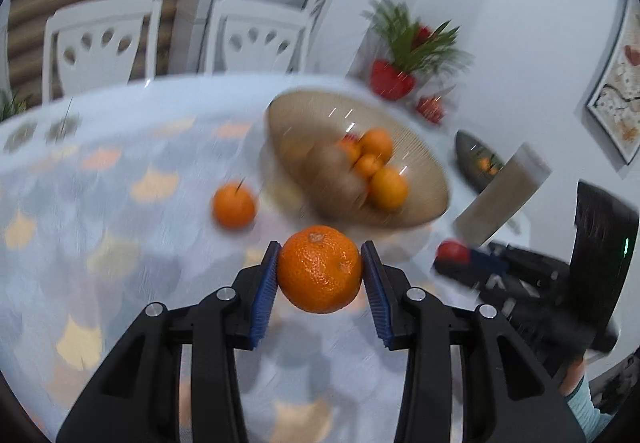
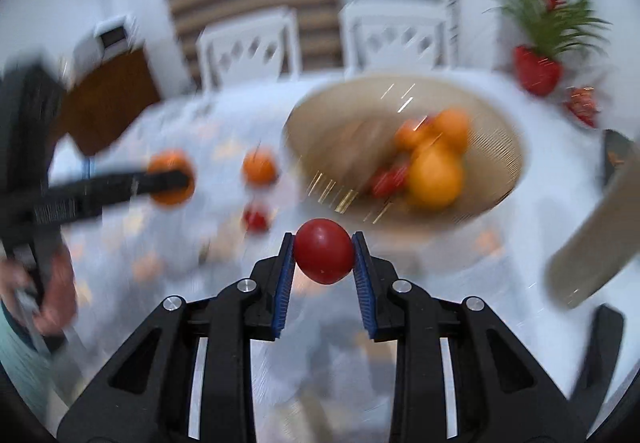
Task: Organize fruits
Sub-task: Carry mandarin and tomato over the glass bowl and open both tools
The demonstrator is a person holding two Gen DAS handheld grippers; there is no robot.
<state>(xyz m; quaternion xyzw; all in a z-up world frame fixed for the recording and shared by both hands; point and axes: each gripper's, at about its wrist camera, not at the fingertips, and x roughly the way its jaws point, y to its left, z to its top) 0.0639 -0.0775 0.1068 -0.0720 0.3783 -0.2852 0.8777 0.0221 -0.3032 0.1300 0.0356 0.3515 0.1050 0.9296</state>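
Note:
My left gripper [image 1: 320, 267] is shut on a mandarin [image 1: 319, 269], held above the table in front of the beige bowl [image 1: 424, 199]. The bowl holds several oranges [image 1: 387, 187] and brownish fruit. Another mandarin [image 1: 234, 205] lies on the cloth left of the bowl. My right gripper [image 2: 323, 253] is shut on a red tomato [image 2: 324, 250], just short of the bowl [image 2: 500, 179]. In the right wrist view the left gripper [image 2: 172, 181] shows at the left with its mandarin [image 2: 172, 183]. A loose mandarin [image 2: 259, 167] and a small red tomato [image 2: 256, 218] lie on the table.
A patterned tablecloth [image 1: 100, 211] covers the table. Two white chairs [image 1: 100, 43] stand behind it. A red pot with a green plant [image 1: 394, 77] sits at the back right. A beige board [image 2: 592, 243] and a dark dish [image 1: 478, 163] lie right of the bowl.

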